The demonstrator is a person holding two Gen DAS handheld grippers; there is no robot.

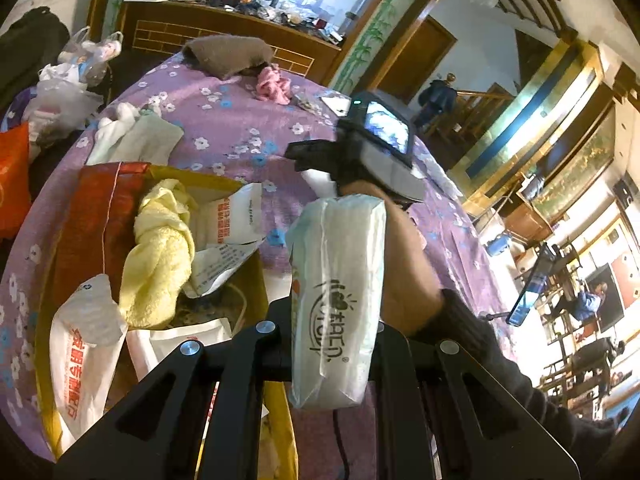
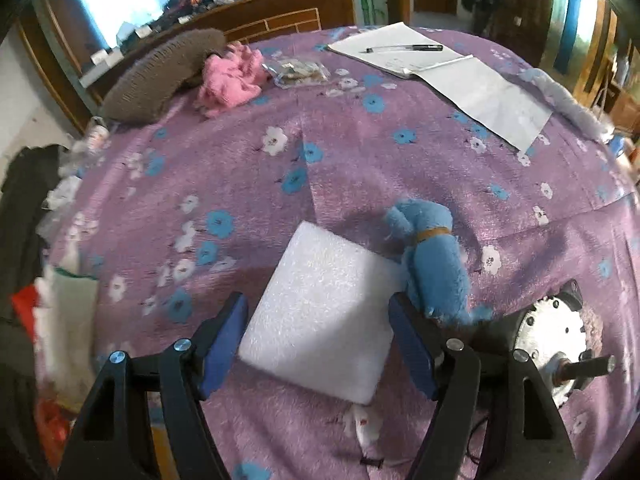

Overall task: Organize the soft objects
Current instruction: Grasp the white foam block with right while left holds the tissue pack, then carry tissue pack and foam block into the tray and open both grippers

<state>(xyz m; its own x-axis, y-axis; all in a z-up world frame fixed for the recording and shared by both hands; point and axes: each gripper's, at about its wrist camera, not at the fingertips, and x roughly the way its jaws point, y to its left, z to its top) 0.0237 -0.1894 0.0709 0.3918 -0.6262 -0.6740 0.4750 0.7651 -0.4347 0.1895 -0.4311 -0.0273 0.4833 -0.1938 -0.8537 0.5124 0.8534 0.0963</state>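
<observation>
While left tool (image 1: pixel 332 360) clamps tissue pack (image 1: pixel 336 292) — right tool (image 2: pixel 316 344) gapes, straddling foam block (image 2: pixel 320 312).

left claw (image 1: pixel 320 364): black angular linkage arms with cut-out slots, round silver screws at the pivots.
right claw (image 2: pixel 318 344): the same black slotted arms and silver pivot screws; blue pads (image 2: pixel 224 340) line the inner faces of both fingers.
right claw from the left wrist view: a black body carrying a small lit screen (image 1: pixel 386 128) with a green light at one corner.
sleeve (image 1: pixel 500 360): dark knitted fabric with a ribbed cuff, on the arm behind the right claw.
</observation>
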